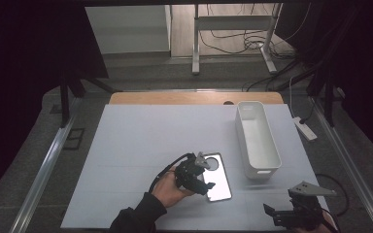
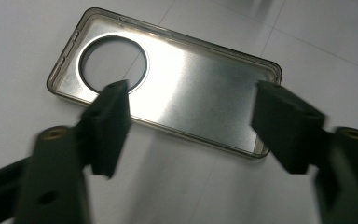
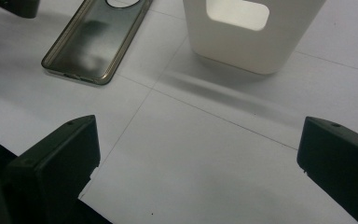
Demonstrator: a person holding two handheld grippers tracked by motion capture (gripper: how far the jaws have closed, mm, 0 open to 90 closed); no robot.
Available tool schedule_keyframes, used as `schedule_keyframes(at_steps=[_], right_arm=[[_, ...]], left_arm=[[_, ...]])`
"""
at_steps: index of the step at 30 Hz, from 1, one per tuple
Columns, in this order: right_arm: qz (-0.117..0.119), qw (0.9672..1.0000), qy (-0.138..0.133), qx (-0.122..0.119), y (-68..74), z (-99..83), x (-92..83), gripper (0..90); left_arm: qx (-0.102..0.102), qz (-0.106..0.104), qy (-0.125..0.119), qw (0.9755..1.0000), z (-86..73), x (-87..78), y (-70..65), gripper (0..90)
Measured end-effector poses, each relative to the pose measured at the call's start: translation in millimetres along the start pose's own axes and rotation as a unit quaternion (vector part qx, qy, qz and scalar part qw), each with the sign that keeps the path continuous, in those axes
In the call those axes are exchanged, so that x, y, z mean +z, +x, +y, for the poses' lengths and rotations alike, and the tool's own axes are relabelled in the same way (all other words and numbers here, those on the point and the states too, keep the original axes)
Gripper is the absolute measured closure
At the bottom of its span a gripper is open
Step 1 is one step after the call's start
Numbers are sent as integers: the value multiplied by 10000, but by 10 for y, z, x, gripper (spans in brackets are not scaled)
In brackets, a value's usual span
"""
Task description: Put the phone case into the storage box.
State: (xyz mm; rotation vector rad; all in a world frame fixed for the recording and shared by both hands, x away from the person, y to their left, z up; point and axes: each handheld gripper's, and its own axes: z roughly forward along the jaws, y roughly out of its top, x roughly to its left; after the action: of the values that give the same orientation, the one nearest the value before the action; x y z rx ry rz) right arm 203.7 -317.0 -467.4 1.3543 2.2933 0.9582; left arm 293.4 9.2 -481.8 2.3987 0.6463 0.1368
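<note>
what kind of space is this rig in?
Likely a lab or recording workspace: a table under a white sheet, dark curtains at both sides, loose cables on the floor beyond, beside a bare desk frame.

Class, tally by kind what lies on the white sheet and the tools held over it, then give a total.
Phone case: 1
White bin: 1
Grippers: 2, the left gripper and the right gripper
Total: 4

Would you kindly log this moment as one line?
left gripper: open, straddling phone case | right gripper: open, idle | white bin: beside case
</note>
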Motion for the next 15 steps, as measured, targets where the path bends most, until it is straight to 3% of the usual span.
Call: schedule_keyframes(at_steps=[2, 7, 10, 15], right_arm=[[2, 10000, -6, 3, 1, 0, 2, 0], [5, 10000, 2, -5, 1, 0, 4, 0], [6, 10000, 6, -10, 1, 0, 6, 0], [9, 10000, 25, -24, 3, 2, 9, 0]], left_arm=[[0, -5, 6, 10000, 7, -6, -2, 385], [11, -174, 36, 9998, 30, -12, -15, 744], [-7, -222, 70, 9997, 25, 0, -23, 892], [-33, -249, 178, 9995, 6, 62, -44, 893]])
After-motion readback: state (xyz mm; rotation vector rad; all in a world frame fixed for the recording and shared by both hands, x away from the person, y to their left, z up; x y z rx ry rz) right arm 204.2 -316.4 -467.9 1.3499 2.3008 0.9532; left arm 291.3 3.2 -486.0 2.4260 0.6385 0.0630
